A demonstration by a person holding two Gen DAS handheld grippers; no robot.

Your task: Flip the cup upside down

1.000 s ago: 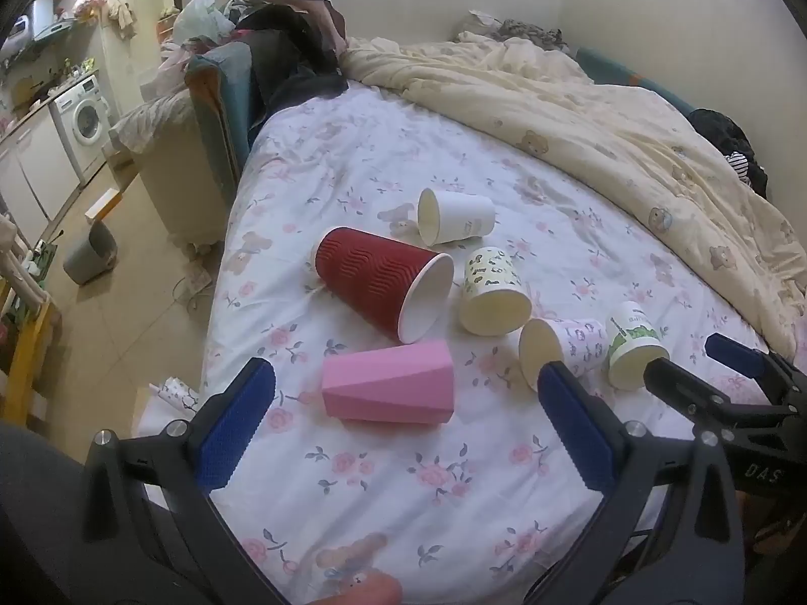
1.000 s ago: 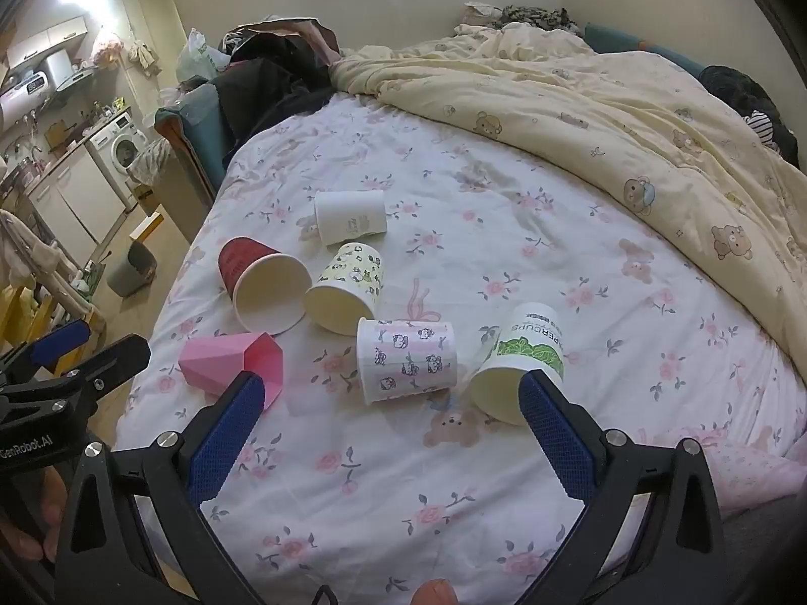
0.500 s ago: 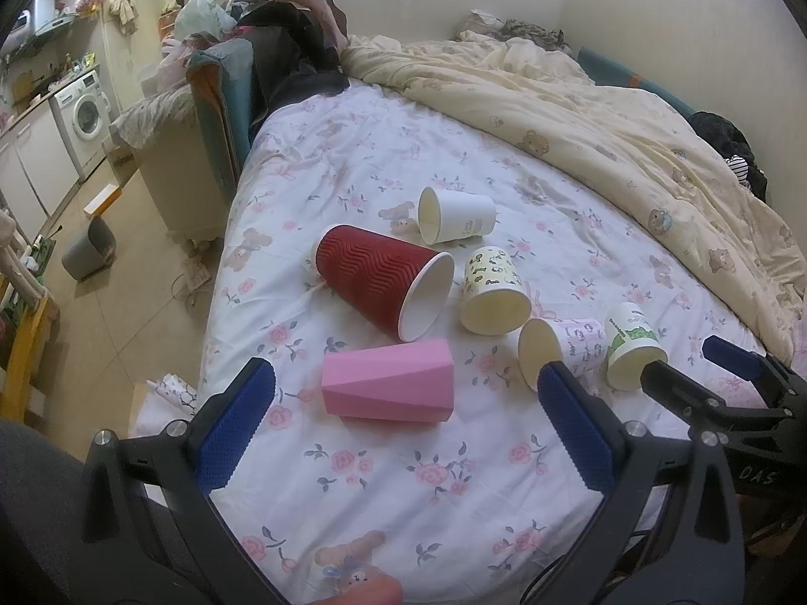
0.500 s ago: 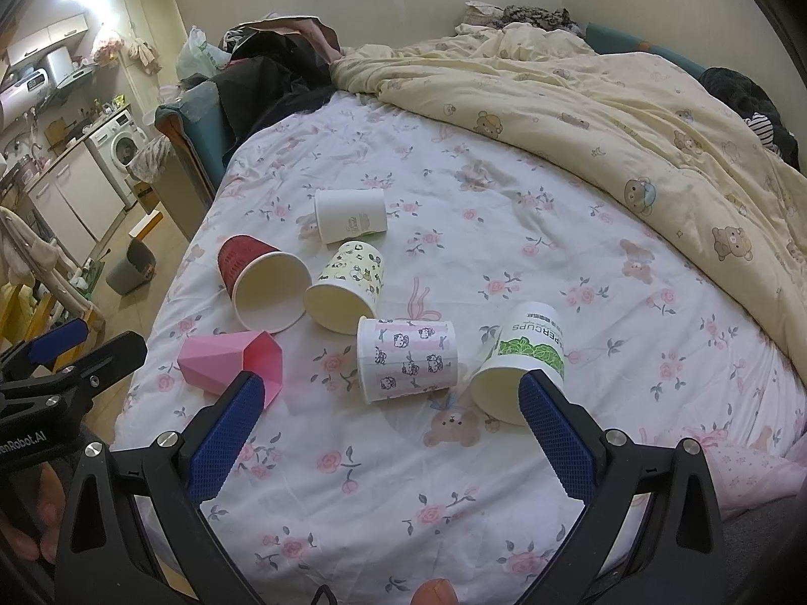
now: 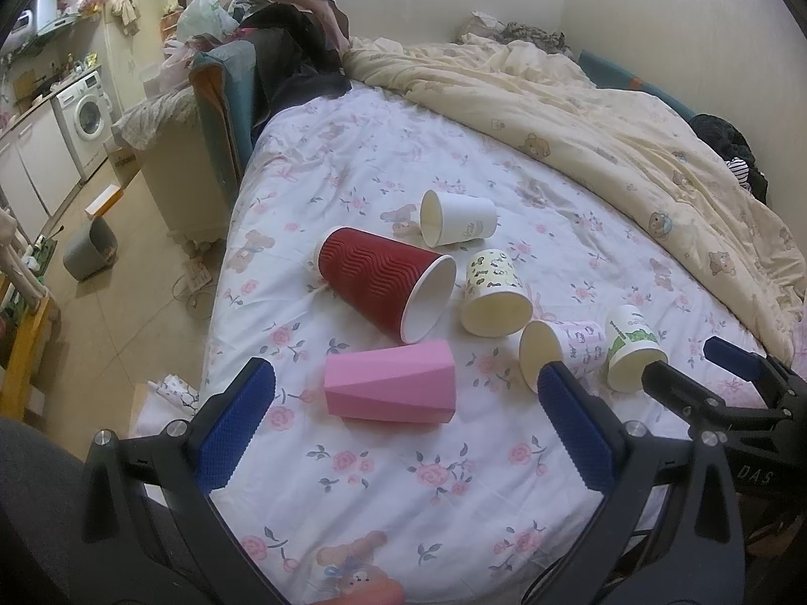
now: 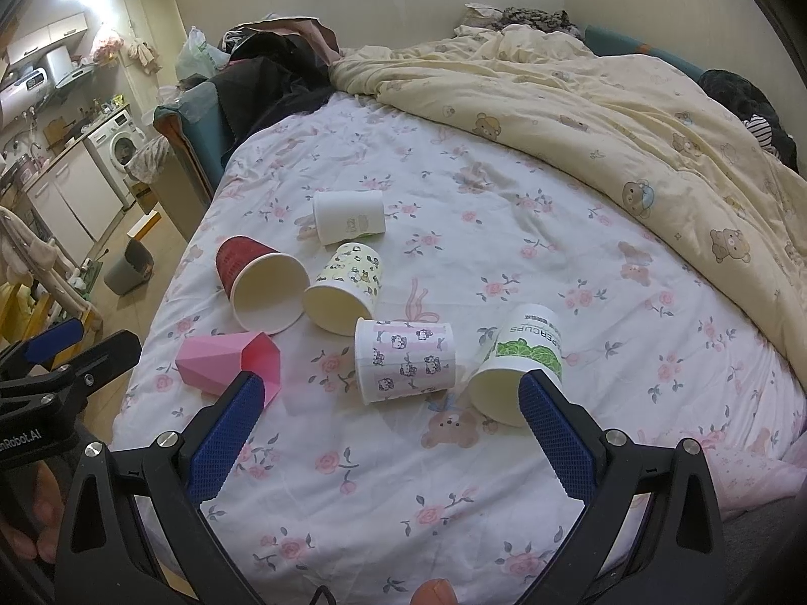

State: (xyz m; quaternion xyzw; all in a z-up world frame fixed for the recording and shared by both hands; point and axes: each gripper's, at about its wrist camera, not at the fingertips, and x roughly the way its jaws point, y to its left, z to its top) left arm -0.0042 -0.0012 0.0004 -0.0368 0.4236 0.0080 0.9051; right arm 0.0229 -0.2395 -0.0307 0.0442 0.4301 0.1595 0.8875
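Note:
Several cups lie on their sides on the flowered bedsheet (image 5: 383, 474): a pink faceted cup (image 5: 391, 389) (image 6: 227, 363), a red ribbed cup (image 5: 386, 282) (image 6: 260, 285), a plain white cup (image 5: 456, 217) (image 6: 348, 217), a cartoon-print cup (image 5: 494, 287) (image 6: 345, 287), a pink kitty-print cup (image 5: 565, 348) (image 6: 406, 360) and a green-label cup (image 5: 630, 348) (image 6: 519, 363). My left gripper (image 5: 403, 428) is open and empty, just short of the pink cup. My right gripper (image 6: 388, 433) is open and empty, short of the kitty-print and green-label cups.
A cream bear-print duvet (image 6: 630, 116) covers the bed's far right. Dark clothes (image 5: 297, 55) pile at the head of the bed. The bed's left edge drops to a floor with a grey bin (image 5: 91, 252) and a washing machine (image 5: 85, 116).
Both grippers stay open and almost still; the left view has shifted very slightly. No cup has moved.

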